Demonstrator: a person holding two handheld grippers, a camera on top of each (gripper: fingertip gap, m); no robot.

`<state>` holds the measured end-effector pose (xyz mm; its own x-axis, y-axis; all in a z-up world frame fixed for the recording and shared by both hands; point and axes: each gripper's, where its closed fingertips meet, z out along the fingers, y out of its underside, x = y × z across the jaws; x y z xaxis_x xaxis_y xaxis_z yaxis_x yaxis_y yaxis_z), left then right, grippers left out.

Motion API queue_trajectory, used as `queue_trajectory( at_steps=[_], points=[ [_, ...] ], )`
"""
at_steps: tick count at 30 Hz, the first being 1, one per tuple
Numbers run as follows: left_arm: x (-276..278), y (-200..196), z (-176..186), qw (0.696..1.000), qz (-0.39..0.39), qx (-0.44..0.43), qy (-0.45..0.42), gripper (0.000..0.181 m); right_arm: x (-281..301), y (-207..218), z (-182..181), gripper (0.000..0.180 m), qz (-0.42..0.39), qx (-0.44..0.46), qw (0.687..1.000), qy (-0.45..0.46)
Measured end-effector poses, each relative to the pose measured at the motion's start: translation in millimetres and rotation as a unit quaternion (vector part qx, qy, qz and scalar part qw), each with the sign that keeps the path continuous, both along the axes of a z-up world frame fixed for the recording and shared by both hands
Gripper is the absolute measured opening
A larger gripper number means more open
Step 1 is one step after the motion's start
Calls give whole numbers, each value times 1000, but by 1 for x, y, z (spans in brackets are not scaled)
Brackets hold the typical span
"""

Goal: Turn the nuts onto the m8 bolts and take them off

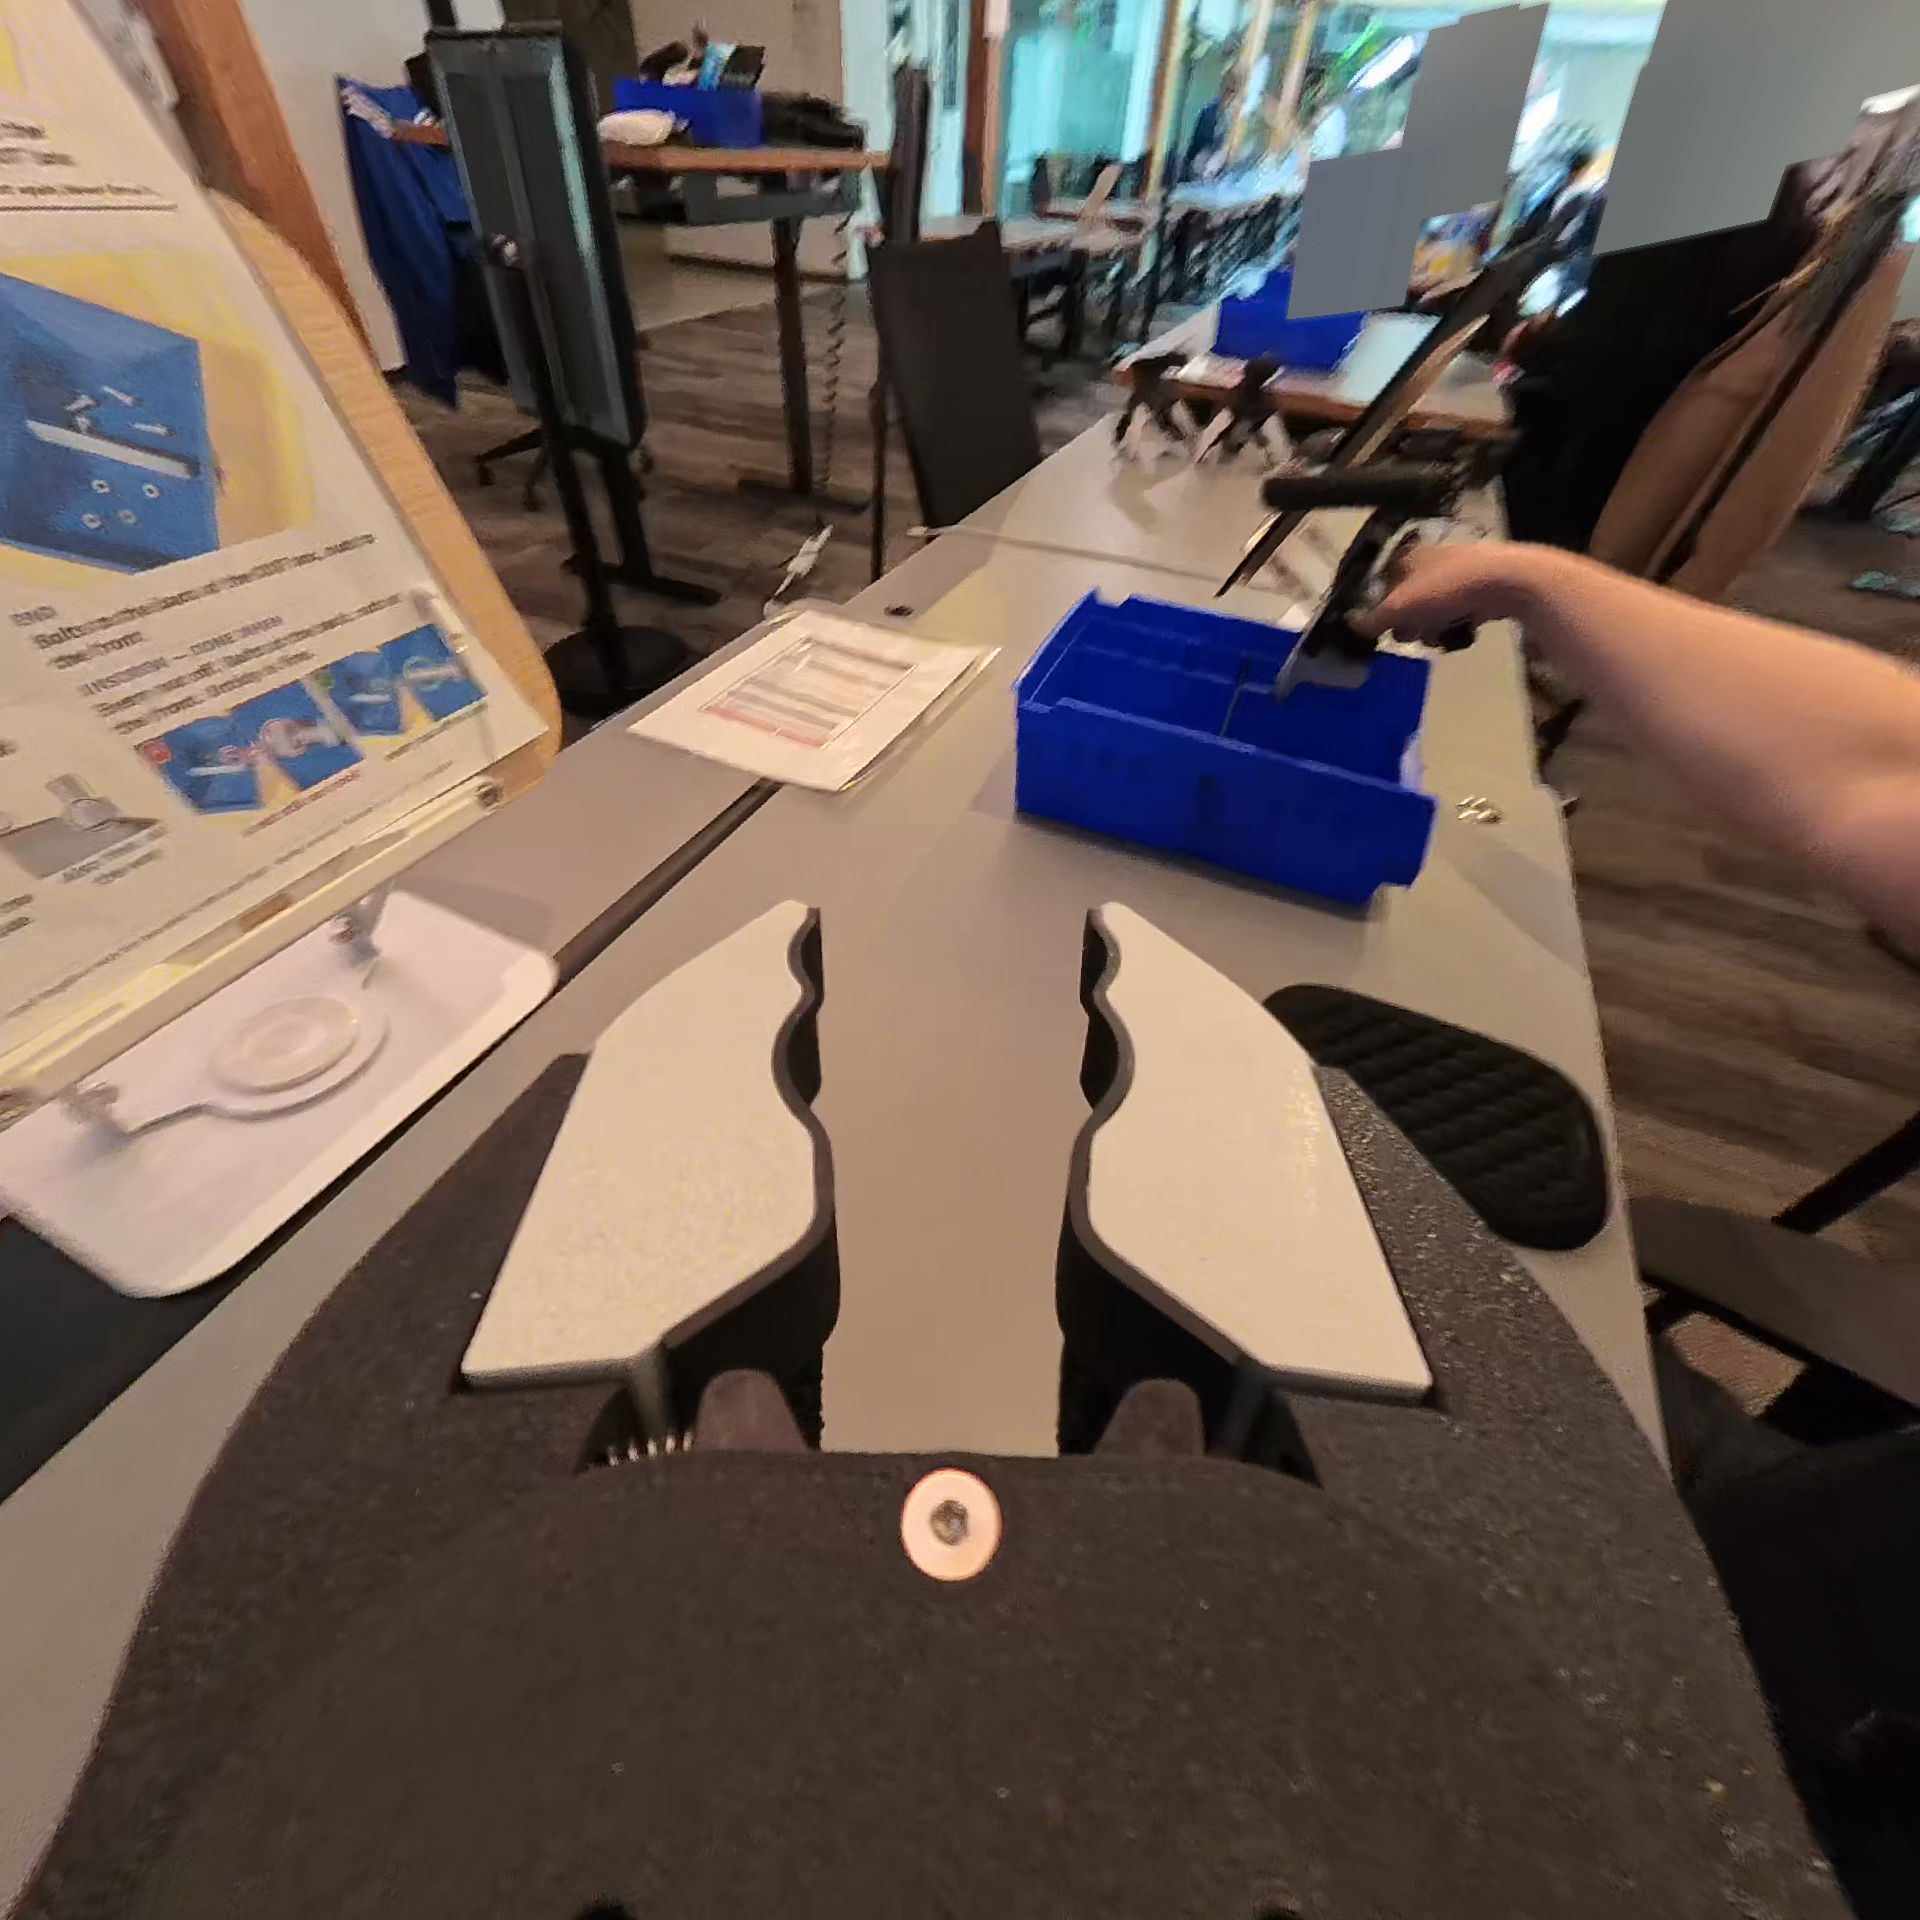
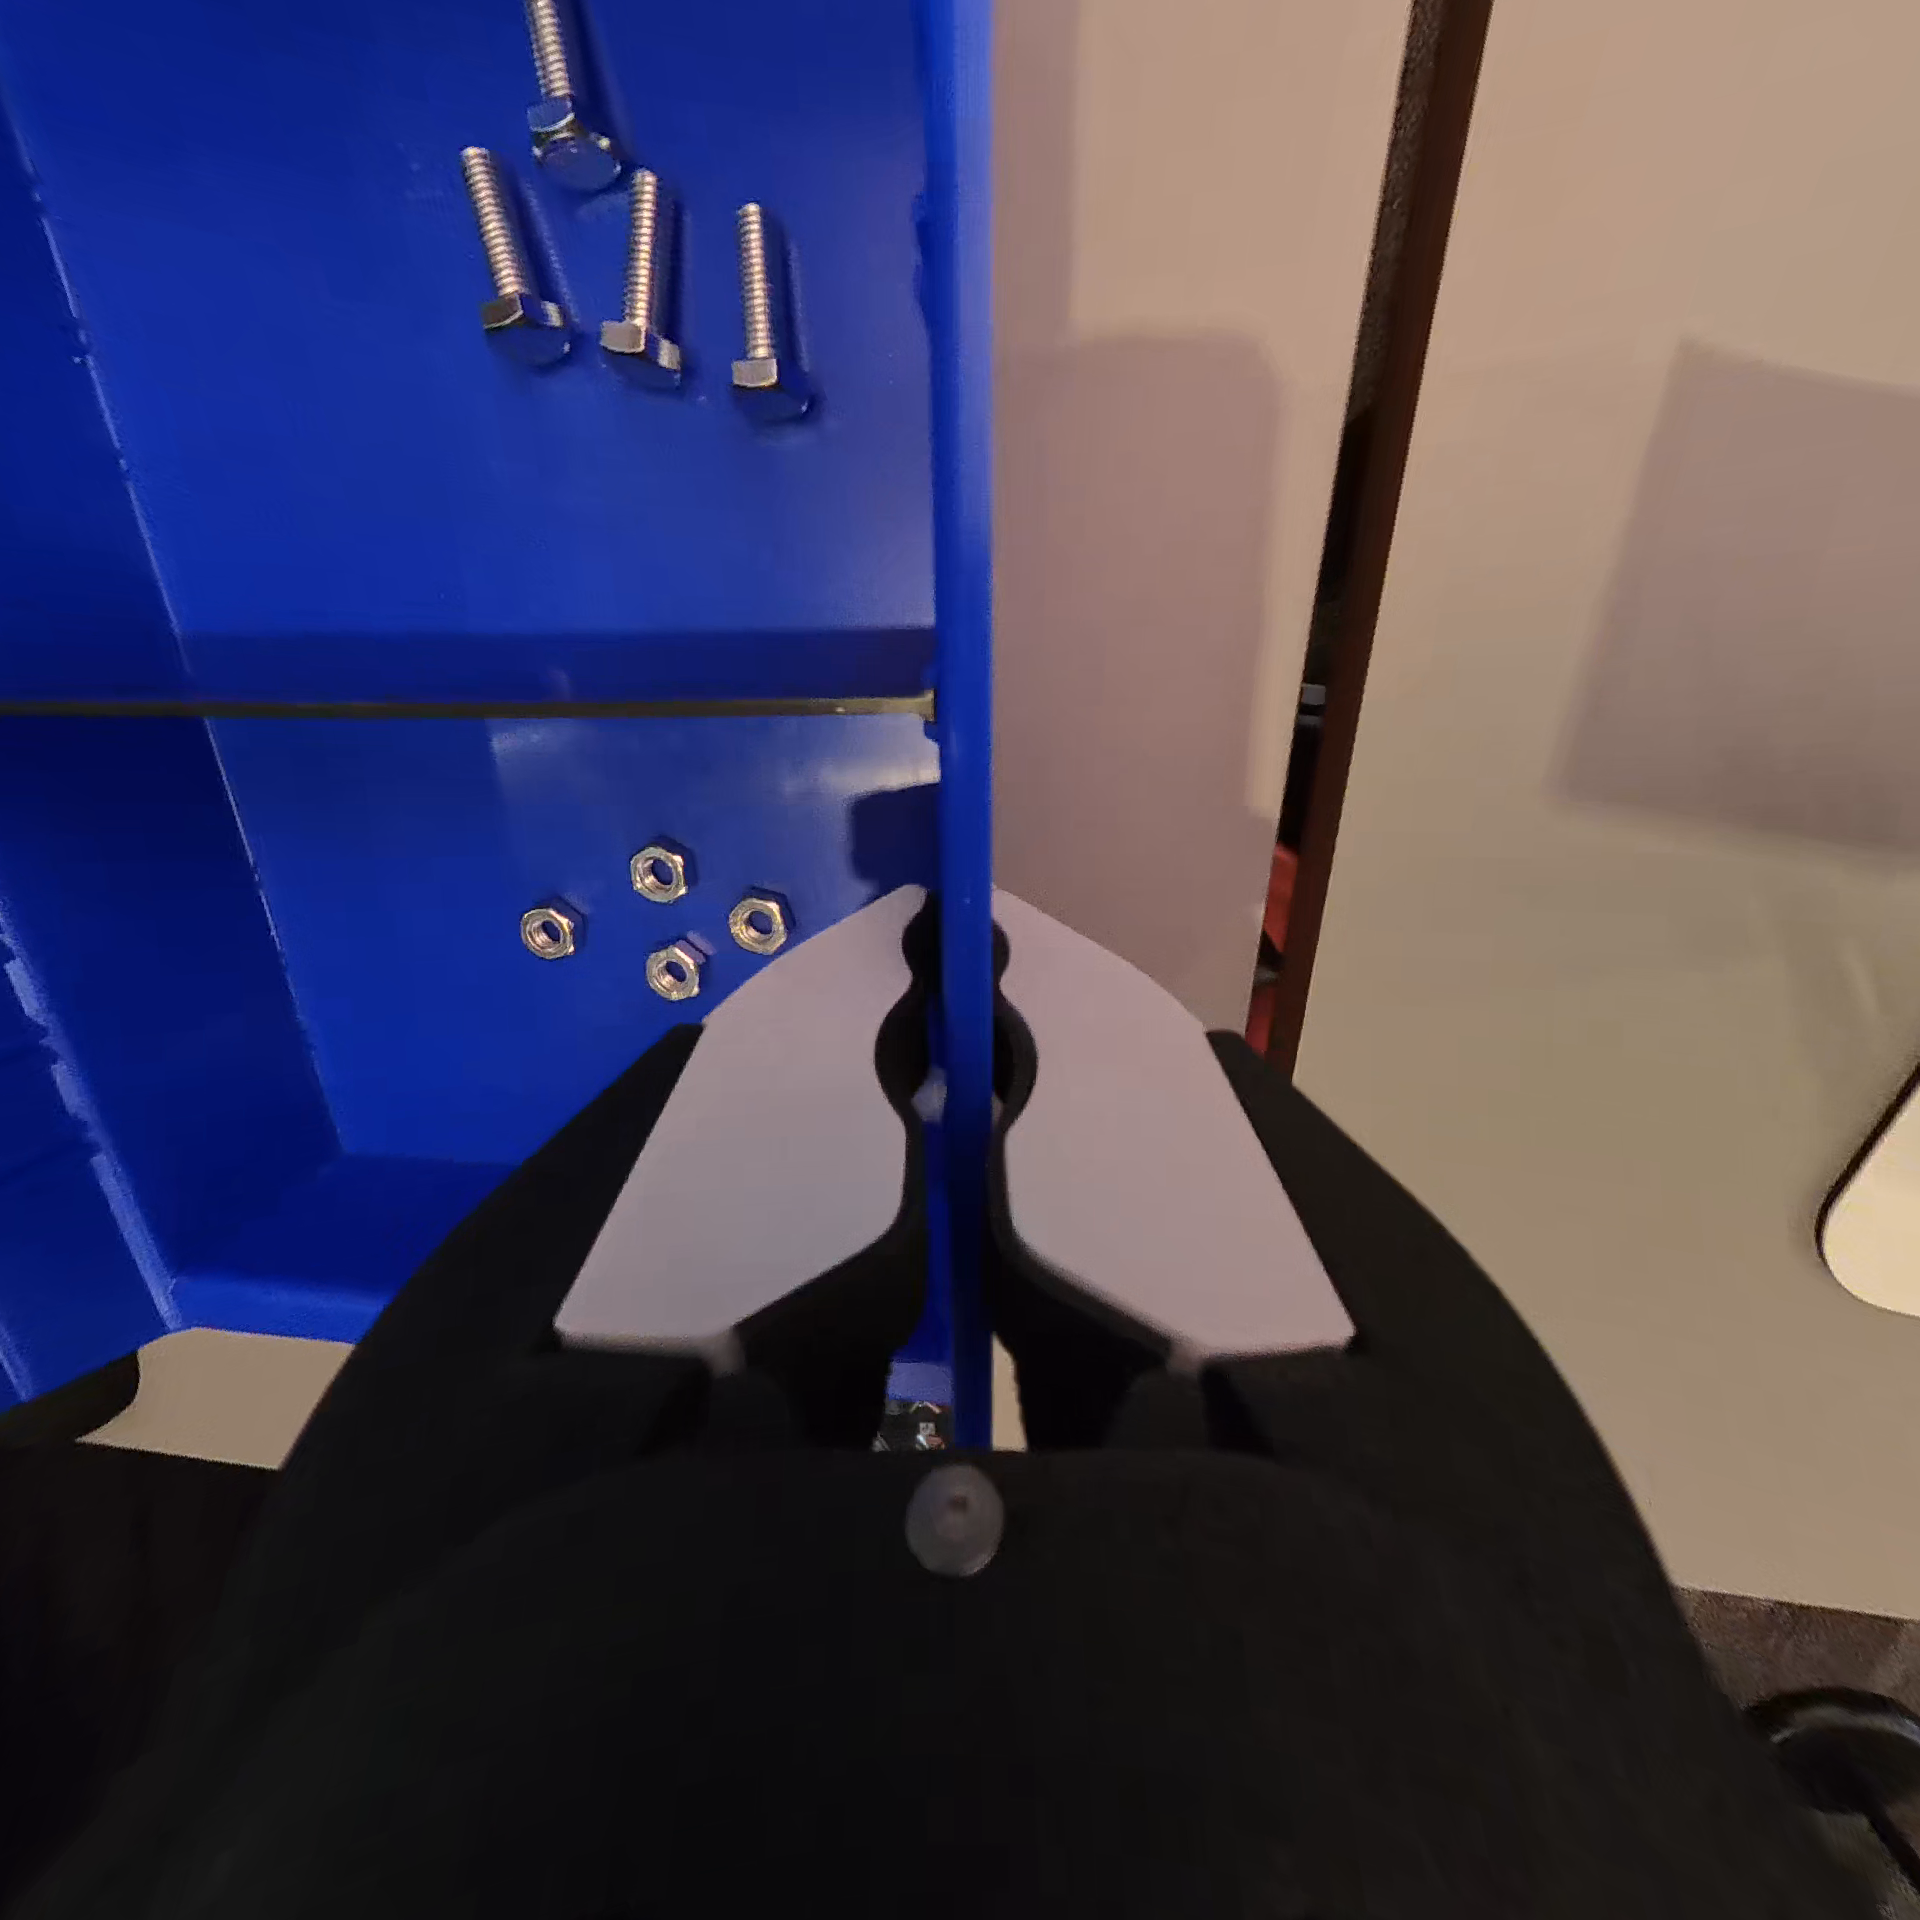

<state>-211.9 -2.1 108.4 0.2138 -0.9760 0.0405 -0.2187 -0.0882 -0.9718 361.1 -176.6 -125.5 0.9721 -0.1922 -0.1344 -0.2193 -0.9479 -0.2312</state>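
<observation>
Nearest our lens in the right wrist view, our right gripper (image 2: 958,997) is clamped on the thin side wall of the blue plastic divided bin (image 2: 961,520), one finger inside and one outside; we judge the step in hand is positioning the bin before any threading starts. To do it well we should keep the wall seated deep between the fingers and slide the bin flat on the grey table (image 2: 1507,935), so the loose hardware does not roll or hop the divider.

Four small silver hex nuts (image 2: 657,923) lie flat, bores facing up, in the compartment at centre left of the frame; four silver hex-head bolts (image 2: 634,281) lie in the compartment above, long axes running roughly up the frame, three with heads toward us, the topmost bolt's orientation less clear.

In the left wrist view our left gripper (image 1: 948,935) hovers with fingers apart and empty at lower centre; the bin (image 1: 1216,790) sits right of centre, with a tilted instruction board (image 1: 239,520) at left.
</observation>
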Motion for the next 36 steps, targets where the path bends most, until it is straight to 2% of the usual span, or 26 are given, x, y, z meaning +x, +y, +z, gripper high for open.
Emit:
queue_trajectory(
  at_steps=[3, 6, 7, 9, 11, 13, 15, 18, 20, 22, 23, 24, 26, 30, 36],
  points=[
    [-33, 20, -6, 992, 95, 30, 72, 49, 1, 2, -1, 5, -4, -9, 1000, -22],
    [-99, 47, -20, 960, 228, 35, 160, 51, -1, 3, 0, 5, -14, -13, 1000, -21],
    [-129, 55, -25, 940, 281, 36, 192, 52, -1, 3, 0, 5, -17, -13, 1000, -19],
    [-200, 69, -40, 876, 401, 41, 266, 53, -2, 3, 0, 5, -23, -12, 1000, -16],
    [-252, 72, -58, 827, 481, 19, 291, 50, -2, 3, 0, 5, -22, -12, 999, -20],
    [-270, 68, -87, 823, 490, -41, 285, 48, -2, 4, 0, 5, -24, -8, 999, -22],
    [-289, 65, -120, 803, 498, -98, 312, 46, -2, 5, 0, 5, -23, -8, 999, -21],
    [-296, 61, -155, 793, 486, -168, 327, 48, -3, 4, 0, 5, -21, -9, 1000, -20],
    [-303, 56, -177, 775, 479, -206, 357, 45, -3, 4, 0, 5, -20, -6, 1000, -20],
    [-310, 48, -198, 753, 467, -245, 394, 31, -3, 4, 0, 5, -17, -3, 1000, -21],
    [-313, 47, -206, 745, 461, -258, 406, 19, -3, 4, 0, 5, -15, -3, 1000, -21],
    [-316, 48, -209, 741, 466, -258, 410, 7, -4, 5, 0, 5, -13, -3, 1000, -22],
    [-315, 52, -209, 743, 469, -270, 394, 7, -4, 4, 0, 5, -9, -4, 1000, -21],
    [-304, 65, -209, 730, 483, -267, 403, 7, -4, 4, 0, 5, -4, -4, 1000, -21],
    [-248, 74, -210, 722, 485, -257, 422, 9, -4, 4, -1, 5, -3, -8, 1000, -17]
  ],
)
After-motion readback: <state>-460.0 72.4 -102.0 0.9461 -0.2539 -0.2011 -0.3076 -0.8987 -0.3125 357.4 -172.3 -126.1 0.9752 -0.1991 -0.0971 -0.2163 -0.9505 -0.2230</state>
